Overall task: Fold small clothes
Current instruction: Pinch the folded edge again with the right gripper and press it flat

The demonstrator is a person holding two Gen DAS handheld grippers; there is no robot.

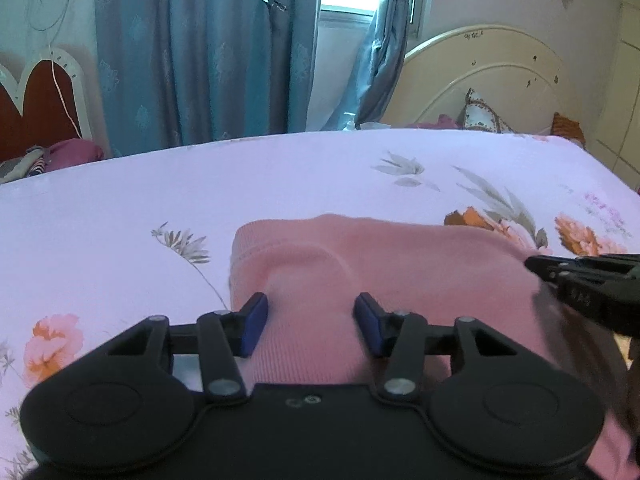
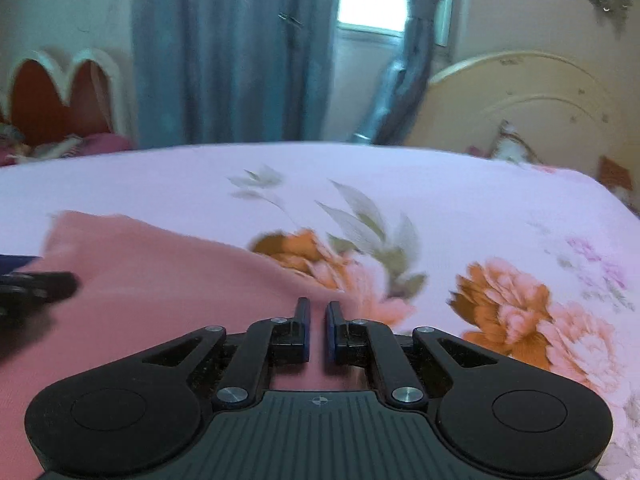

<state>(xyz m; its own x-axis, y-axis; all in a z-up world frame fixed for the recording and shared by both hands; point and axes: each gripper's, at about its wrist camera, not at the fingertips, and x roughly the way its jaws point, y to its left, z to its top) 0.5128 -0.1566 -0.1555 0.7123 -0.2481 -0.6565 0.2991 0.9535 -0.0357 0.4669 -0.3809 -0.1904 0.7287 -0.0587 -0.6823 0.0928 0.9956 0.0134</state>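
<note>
Left wrist view: my left gripper [image 1: 310, 322] stands spread over the pink garment [image 1: 360, 264] on the floral bedsheet [image 1: 120, 200], gripping nothing; that side could lag. Right wrist view: my right gripper [image 2: 318, 330] pinches the garment's edge; a thin bite may slip.

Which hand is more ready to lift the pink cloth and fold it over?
Probably the right. The right gripper is already pinched shut on the near edge of the pink garment, so it could lift at once. The left gripper straddles the cloth with jaws apart and would need to close first.
</note>
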